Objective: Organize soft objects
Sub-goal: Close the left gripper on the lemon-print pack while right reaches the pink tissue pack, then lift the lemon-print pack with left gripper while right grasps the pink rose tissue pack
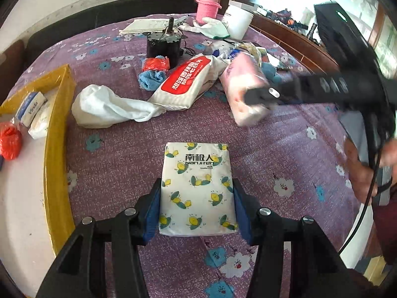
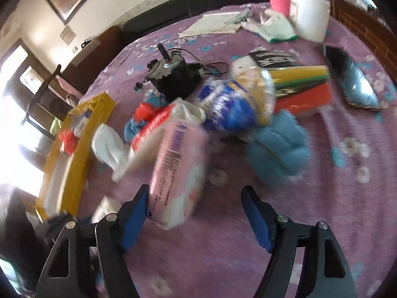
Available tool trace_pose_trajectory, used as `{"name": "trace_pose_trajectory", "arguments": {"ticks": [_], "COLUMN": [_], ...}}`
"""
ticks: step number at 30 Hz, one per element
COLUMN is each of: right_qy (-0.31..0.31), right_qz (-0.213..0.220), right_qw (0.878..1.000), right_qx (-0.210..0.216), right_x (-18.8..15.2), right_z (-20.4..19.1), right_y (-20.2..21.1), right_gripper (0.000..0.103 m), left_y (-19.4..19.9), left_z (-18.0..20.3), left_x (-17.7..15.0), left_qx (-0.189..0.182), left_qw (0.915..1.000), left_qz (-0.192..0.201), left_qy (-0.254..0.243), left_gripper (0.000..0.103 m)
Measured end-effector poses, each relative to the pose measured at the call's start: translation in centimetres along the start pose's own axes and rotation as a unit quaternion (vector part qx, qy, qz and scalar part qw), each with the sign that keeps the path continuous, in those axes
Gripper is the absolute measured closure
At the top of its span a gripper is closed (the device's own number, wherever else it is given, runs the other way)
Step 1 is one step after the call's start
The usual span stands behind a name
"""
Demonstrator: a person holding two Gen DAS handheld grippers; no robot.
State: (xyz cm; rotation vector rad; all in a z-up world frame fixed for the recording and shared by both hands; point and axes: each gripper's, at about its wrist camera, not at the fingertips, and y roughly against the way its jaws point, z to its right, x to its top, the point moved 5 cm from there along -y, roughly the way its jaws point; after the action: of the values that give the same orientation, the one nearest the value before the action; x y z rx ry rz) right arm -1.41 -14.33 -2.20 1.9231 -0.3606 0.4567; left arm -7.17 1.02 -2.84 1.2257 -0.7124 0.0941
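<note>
- clearly the biggest thing is the table with the purple flowered cloth, and all the soft things lie on it.
- at the left edge stands the yellow box; it already holds small white tissue packs and a red bag, so i judge it is the place where the soft things go.
- in the middle lies a heap: a red and white tissue pack, a white cloth, a blue towel.
- the pink tissue pack lies with its long axis running away from the right gripper, tilted a little. the left pad is just beside its near end and may touch it, the right pad is well apart from it. the jaws stand half wide and they hold nothing. this picture is blurred.
- the lemon tissue pack lies flat on the cloth, directly in front of the left gripper. its long axis points away from the camera, along the fingers, and its printed name is at the far end.
- the blue pads sit on the two long sides of this pack, at the near half. the jaws are narrow and seem to press on it, so i judge the grip is taken and the lift toward the box on the left comes next.
- the left hand is clearly nearer to its pack than the right hand.
</note>
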Motion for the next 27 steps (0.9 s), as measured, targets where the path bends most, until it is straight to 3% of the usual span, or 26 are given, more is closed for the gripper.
{"name": "trace_pose_trajectory", "arguments": {"ticks": [1,4,7,8,10,11,14,15,16,17,23,27], "right_qy": [0.006,0.006,-0.008,-0.009,-0.013,-0.014,0.003,0.014,0.029,0.043,0.053,0.065], "right_qz": [0.000,-0.006,-0.001,0.001,0.002,0.001,0.010,0.010,0.013,0.012,0.017,0.028], "right_qw": [1.000,0.999,1.000,1.000,1.000,1.000,0.999,0.998,0.996,0.994,0.995,0.995], "right_qx": [-0.015,-0.051,-0.019,-0.015,-0.015,-0.019,-0.048,-0.059,-0.080,-0.098,-0.084,-0.063], "right_x": [-0.3,-1.1,-0.9,-0.8,-0.2,0.0,0.4,0.4,0.3,0.2,-1.0,-1.5], "right_z": [0.5,2.0,2.0,1.9,1.5,1.3,0.0,-0.4,-0.9,-1.2,-1.3,-2.7], "right_y": [0.3,0.3,0.3,0.3,-0.3,-0.6,-1.5,-1.8,-1.9,-2.0,-0.3,1.5], "right_gripper": [0.034,0.035,0.035,0.034,0.021,0.019,0.018,0.025,0.044,0.048,0.050,0.050], "left_y": [-0.1,-0.1,-0.2,-0.2,-0.2,-0.3,-0.6,-0.6,-0.5,-0.2,1.6,4.6], "left_z": [-0.1,0.1,0.5,0.6,0.8,1.1,1.8,1.8,1.7,1.5,0.4,-0.4], "left_x": [0.1,0.1,0.1,0.1,0.0,0.0,-0.2,-0.2,-0.2,-0.2,-0.5,-0.6], "left_qx": [-0.001,0.004,0.018,0.022,0.027,0.031,0.059,0.065,0.067,0.057,0.001,-0.035], "left_qw": [1.0000,1.0000,0.9998,0.9997,0.9996,0.9994,0.9979,0.9976,0.9975,0.9982,0.9985,0.9943], "left_qz": [0.002,0.006,0.009,0.010,0.012,0.014,0.014,0.016,0.018,0.019,0.036,0.069], "left_qy": [0.004,0.006,-0.001,-0.001,0.000,-0.003,-0.020,-0.019,-0.017,-0.010,0.041,0.073], "left_gripper": [0.052,0.052,0.051,0.051,0.044,0.039,0.038,0.042,0.052,0.052,0.052,0.052]}}
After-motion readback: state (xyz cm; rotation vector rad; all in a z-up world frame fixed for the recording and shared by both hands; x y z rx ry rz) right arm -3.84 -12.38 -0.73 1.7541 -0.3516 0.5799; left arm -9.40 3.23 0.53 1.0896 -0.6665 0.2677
